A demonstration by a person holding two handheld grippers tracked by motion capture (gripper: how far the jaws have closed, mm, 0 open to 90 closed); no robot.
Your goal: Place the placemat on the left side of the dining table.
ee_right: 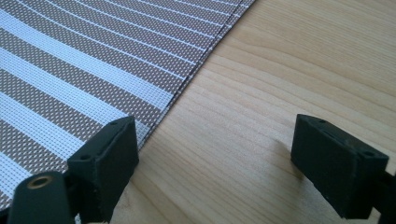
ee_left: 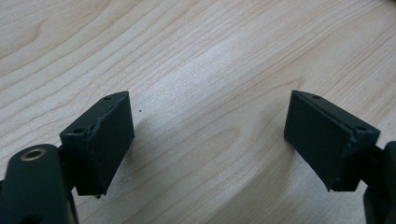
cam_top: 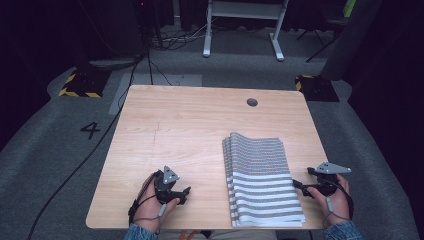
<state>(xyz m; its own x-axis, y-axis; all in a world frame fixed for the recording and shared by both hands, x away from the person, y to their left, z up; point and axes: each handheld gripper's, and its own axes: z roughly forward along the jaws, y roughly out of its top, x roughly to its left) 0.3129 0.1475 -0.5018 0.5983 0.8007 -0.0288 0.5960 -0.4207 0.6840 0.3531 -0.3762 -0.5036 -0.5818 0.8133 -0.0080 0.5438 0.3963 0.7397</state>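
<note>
A folded mat with grey and white stripes lies on the right half of the wooden table, reaching its near edge. My left gripper rests low over bare wood near the front left, open, nothing between its jaws. My right gripper sits just right of the mat's right edge, open and pointing at it. In the right gripper view the striped mat fills the upper left, and its edge runs close by the left jaw; the gripper holds nothing.
A small round hole is in the table near its far edge. Beyond the table are a grey carpet, cables, a white desk frame and floor markings with a "4".
</note>
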